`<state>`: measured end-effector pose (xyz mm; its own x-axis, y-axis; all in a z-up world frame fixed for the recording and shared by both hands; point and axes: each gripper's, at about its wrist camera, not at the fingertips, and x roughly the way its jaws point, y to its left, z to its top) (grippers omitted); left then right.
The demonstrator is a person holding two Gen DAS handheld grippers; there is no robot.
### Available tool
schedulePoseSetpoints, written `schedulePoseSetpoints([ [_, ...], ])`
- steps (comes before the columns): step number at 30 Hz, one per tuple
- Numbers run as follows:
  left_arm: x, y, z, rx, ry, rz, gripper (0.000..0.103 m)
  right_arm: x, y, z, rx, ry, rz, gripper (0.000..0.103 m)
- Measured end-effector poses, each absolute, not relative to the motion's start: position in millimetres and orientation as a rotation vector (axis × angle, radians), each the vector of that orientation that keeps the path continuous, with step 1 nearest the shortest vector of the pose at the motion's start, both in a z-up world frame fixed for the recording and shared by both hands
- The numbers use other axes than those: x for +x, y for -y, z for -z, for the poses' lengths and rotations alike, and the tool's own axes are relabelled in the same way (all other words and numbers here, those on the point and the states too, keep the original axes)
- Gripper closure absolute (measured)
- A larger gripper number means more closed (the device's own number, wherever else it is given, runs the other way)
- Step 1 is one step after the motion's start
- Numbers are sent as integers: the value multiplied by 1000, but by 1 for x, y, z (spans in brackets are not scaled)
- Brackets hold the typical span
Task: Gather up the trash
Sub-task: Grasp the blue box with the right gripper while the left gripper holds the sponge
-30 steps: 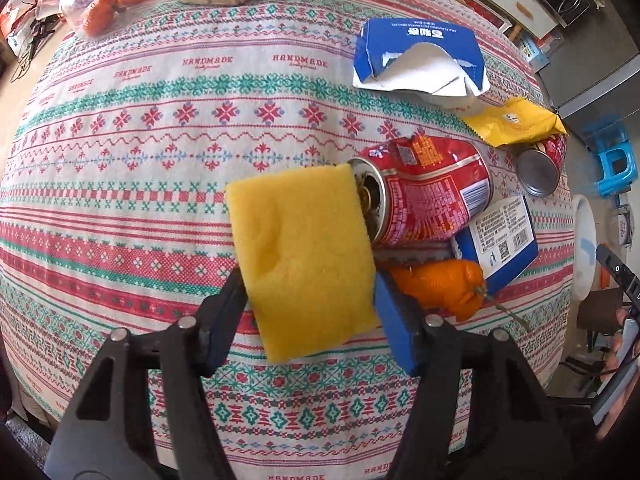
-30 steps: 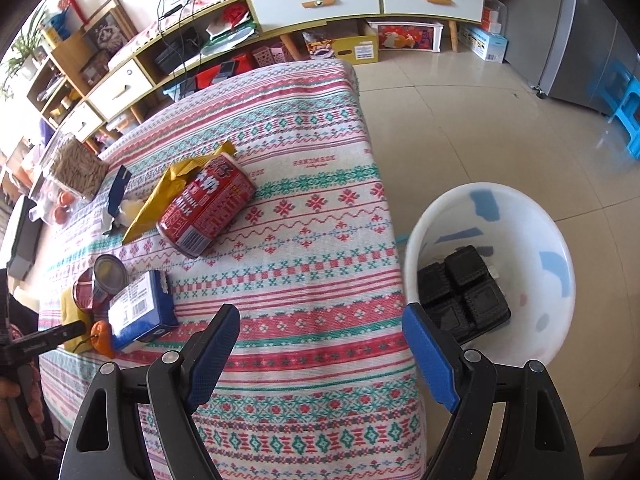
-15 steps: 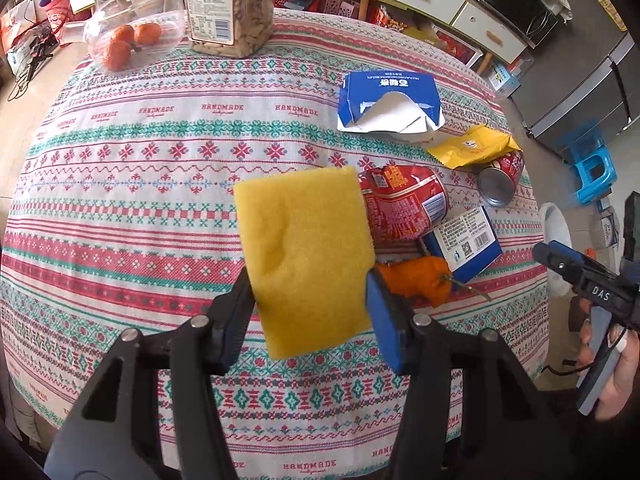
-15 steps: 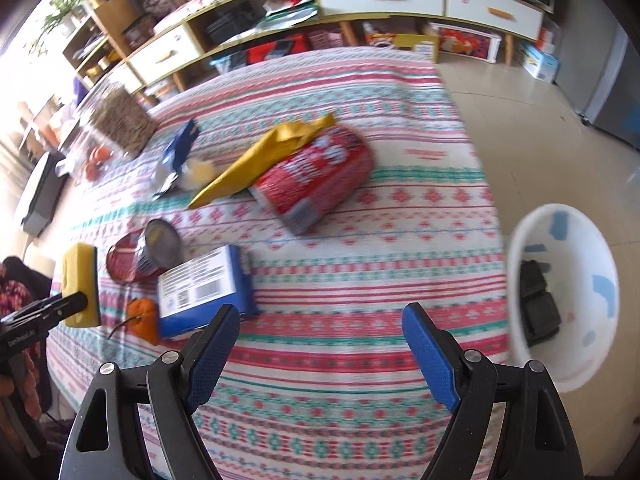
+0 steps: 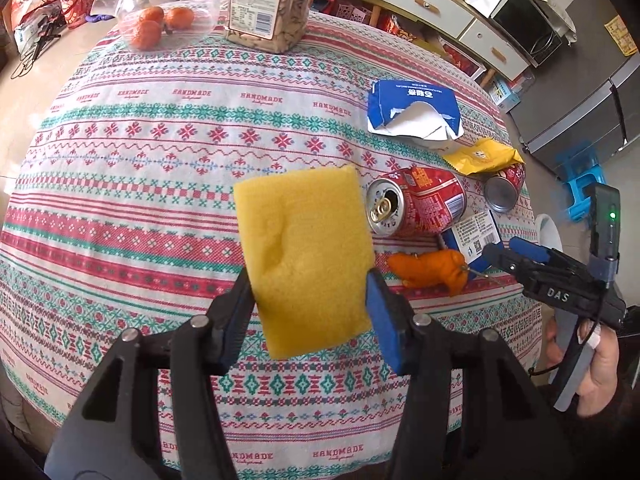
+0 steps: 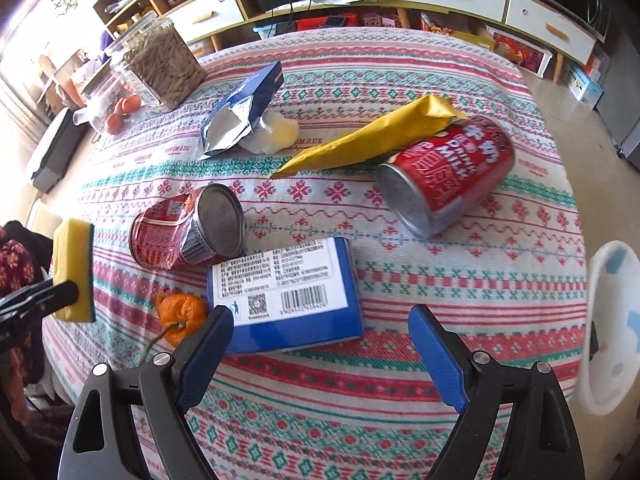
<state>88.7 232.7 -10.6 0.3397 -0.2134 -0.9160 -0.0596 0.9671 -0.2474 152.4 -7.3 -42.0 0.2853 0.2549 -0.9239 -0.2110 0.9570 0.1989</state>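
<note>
Left gripper (image 5: 308,276) clamped on a yellow sponge (image 5: 302,256), held upright above the patterned tablecloth (image 5: 160,152). Right gripper (image 6: 320,336) has fingers spread wide, nothing between them, hovering at the near edge of the table just over a blue box (image 6: 286,292). Trash lies together on the cloth: crushed red can (image 6: 188,228) left of the box, orange peel (image 6: 180,314) touching the box's near-left corner, second red can (image 6: 448,172) on its side farther right, yellow wrapper (image 6: 372,136) leaning on it, torn blue carton (image 6: 244,112) farther back. White bin (image 6: 608,332) right, off the table. Seed jar (image 6: 160,64) at the far left.
</note>
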Motion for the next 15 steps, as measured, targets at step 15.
schedulePoseSetpoints([
  [15, 85, -239, 13, -265, -1239, 112, 47, 174, -38, 69, -2, -1265, -283, 2],
])
